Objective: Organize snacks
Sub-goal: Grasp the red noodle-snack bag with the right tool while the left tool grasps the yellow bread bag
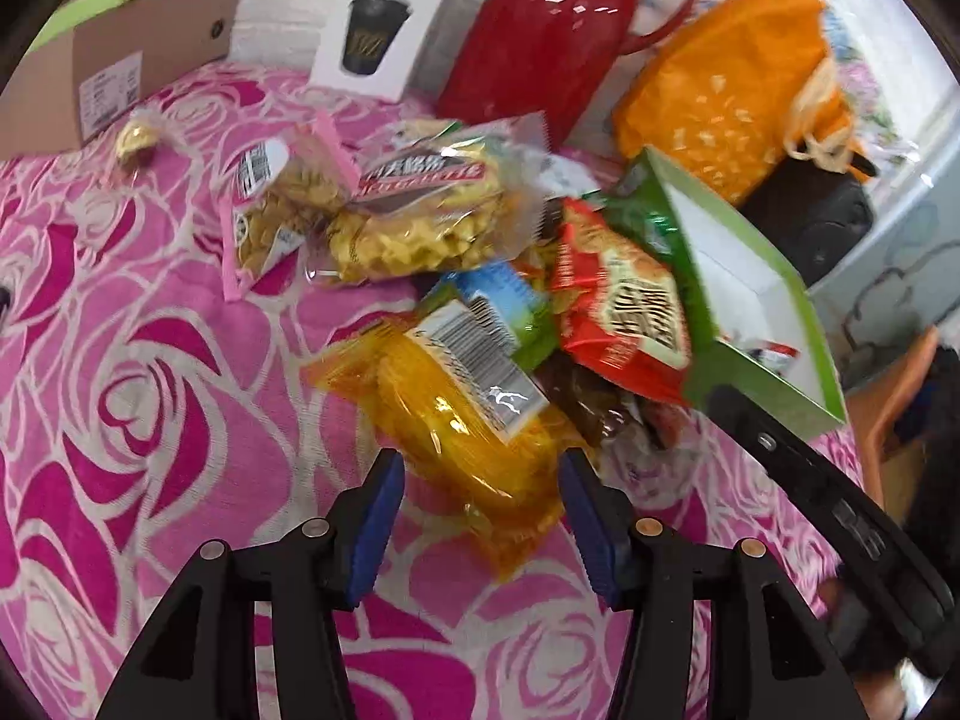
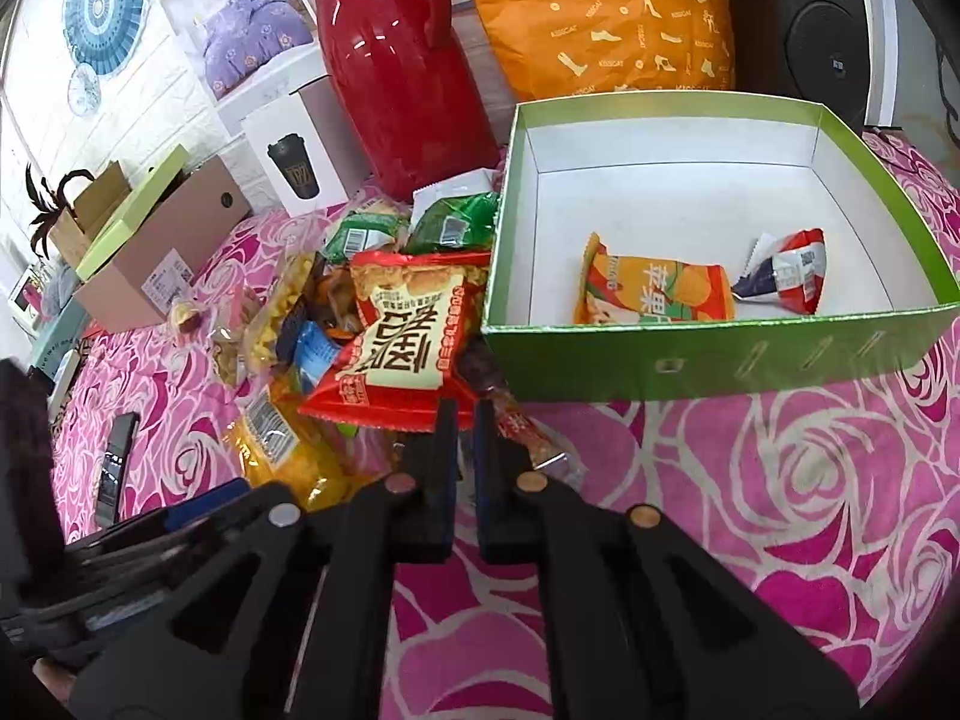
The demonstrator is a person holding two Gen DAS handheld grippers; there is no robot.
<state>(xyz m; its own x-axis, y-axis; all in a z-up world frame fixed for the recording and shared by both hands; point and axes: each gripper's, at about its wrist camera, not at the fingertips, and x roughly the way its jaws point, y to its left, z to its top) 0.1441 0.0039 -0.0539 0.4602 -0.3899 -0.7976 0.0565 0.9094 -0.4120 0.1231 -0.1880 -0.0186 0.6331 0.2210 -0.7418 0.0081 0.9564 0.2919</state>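
Sorting: snacks lie heaped on a pink rose-patterned cloth (image 2: pixel 810 480), left of a green box (image 2: pixel 690 354).
Left gripper (image 1: pixel 480 483): open, jaws apart on either side of the near end of a yellow pack (image 1: pixel 456 420); pads do not press it.
Right gripper (image 2: pixel 465 420): nearly closed, a narrow slit between its jaws; tips sit at the lower edge of a red pack (image 2: pixel 402 342). Whether anything is pinched, I cannot tell.
Yellow pack: at 6 o'clock of the heap, barcode label facing up.
Red pack: at 3 o'clock of the heap in the left view, touching the box corner.
Popcorn bag (image 1: pixel 420 210): clear, at 11 o'clock of the heap.
Green packs (image 2: pixel 420 222): at 12 o'clock of the heap in the right view.
Box contents: an orange pack (image 2: pixel 648 294) and a red-and-white pack (image 2: pixel 786 270), side by side near the front wall.
Behind: a red jug (image 2: pixel 396 66), an orange bag (image 2: pixel 600 18), a white cup carton (image 2: pixel 294 156).
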